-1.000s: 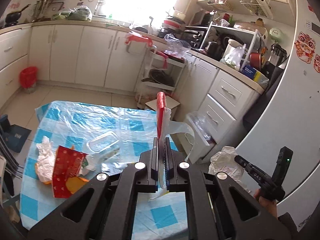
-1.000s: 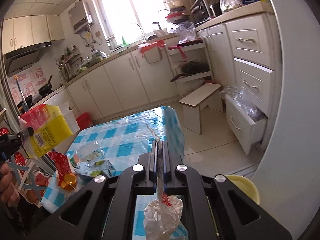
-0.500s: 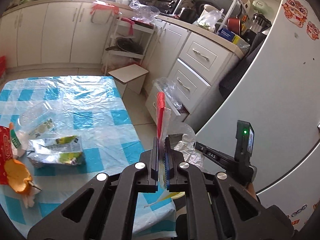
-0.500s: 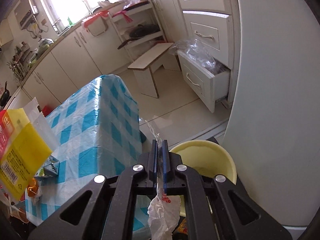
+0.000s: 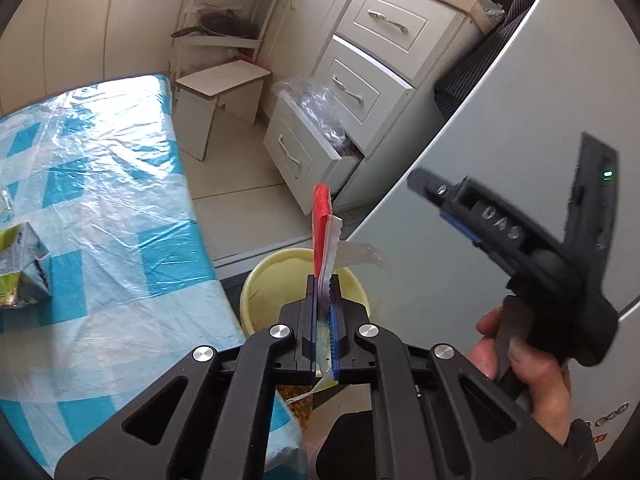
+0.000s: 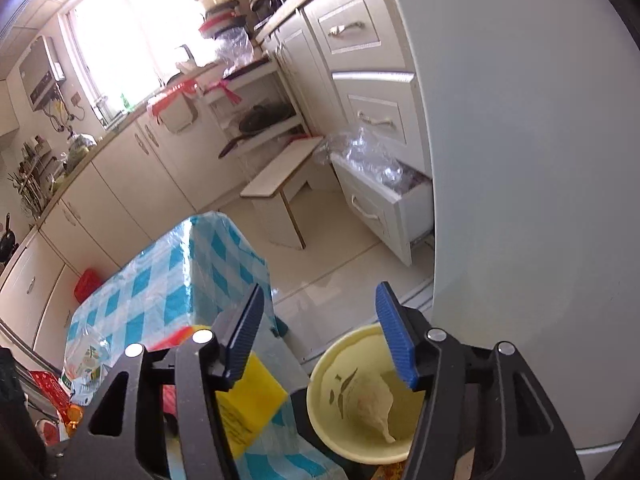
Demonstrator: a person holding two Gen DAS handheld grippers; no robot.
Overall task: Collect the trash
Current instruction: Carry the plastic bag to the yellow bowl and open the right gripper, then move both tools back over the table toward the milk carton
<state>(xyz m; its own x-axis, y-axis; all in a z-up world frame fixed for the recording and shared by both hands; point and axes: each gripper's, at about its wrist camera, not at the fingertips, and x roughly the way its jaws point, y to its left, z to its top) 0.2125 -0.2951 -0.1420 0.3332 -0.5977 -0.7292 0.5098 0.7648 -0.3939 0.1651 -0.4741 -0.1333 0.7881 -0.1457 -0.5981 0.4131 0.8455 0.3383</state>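
My left gripper [image 5: 324, 292] is shut on a red, yellow and clear plastic wrapper [image 5: 322, 224], held just above the yellow bin [image 5: 256, 300] on the floor beside the table. The wrapper also shows in the right wrist view [image 6: 244, 400]. My right gripper [image 6: 320, 336] is open and empty above the yellow bin [image 6: 340, 440]; a crumpled white tissue [image 6: 374, 404] lies inside the bin. The right gripper also shows in the left wrist view [image 5: 452, 208], to the right of the bin. More trash lies on the table: a flattened green carton [image 5: 20, 268].
The table with a blue checked plastic cloth [image 5: 100, 200] stands left of the bin. A white fridge [image 5: 500, 120] is on the right. An open drawer with plastic bags [image 5: 316, 136] and a low white stool [image 5: 220, 92] stand beyond.
Both grippers have swung from the table over to the yellow bin. My right gripper has opened and the white tissue has dropped into the bin. My left gripper still holds the wrapper.
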